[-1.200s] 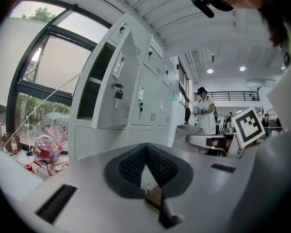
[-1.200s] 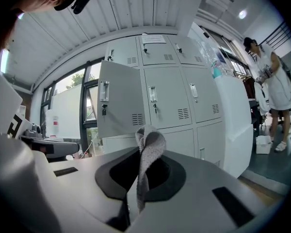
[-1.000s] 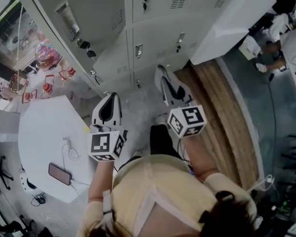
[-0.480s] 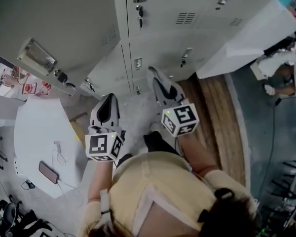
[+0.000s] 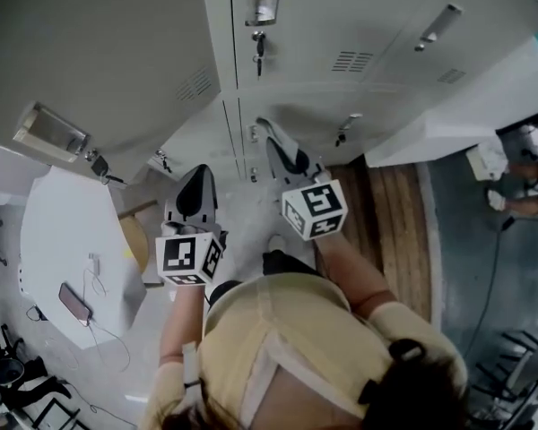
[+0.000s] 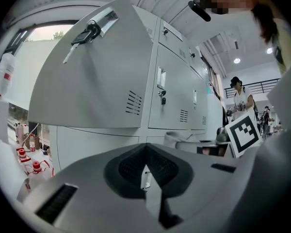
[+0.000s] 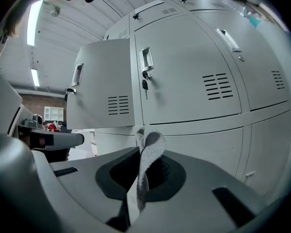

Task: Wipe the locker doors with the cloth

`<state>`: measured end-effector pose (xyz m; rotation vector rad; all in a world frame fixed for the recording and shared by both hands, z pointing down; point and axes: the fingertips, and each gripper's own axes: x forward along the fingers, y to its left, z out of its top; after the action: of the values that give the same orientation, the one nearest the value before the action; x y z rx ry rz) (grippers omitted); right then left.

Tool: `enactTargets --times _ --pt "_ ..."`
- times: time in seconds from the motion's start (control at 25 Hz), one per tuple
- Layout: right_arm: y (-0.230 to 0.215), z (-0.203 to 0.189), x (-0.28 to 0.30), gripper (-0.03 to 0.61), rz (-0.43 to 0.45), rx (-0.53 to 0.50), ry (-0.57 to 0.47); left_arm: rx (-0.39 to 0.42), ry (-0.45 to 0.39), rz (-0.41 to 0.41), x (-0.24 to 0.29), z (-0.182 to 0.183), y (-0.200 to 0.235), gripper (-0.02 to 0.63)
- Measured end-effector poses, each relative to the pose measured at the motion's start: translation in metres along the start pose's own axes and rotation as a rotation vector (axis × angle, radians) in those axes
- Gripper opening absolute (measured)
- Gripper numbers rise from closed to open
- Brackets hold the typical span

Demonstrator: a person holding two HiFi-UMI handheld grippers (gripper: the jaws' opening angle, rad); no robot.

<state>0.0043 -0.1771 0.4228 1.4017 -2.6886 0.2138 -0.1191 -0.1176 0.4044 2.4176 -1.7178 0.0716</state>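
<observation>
The bank of pale grey metal lockers (image 5: 341, 34) fills the view, one door (image 6: 87, 81) swung open at its left end. A white worktop (image 5: 63, 240) stands left of the lockers. Both grippers point at the lockers, short of the doors. The right gripper (image 7: 138, 178) is clamped on a small grey mesh cloth (image 7: 148, 152), which curls up above its jaws. The left gripper (image 6: 145, 166) is closed with nothing in it.

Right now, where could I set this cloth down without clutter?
The white table is bare at its end nearest the open locker door. Its other end is crowded: a phone and a cable lie there.
</observation>
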Motion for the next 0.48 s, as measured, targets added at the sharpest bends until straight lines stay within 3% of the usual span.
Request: enactTargets --times 0.48 --pt "-0.007 -0.014 0.053 0.011 0.119 -0.055 0.014 0.023 -0.016 0.117 0.026 0.0 0.006 -0.015"
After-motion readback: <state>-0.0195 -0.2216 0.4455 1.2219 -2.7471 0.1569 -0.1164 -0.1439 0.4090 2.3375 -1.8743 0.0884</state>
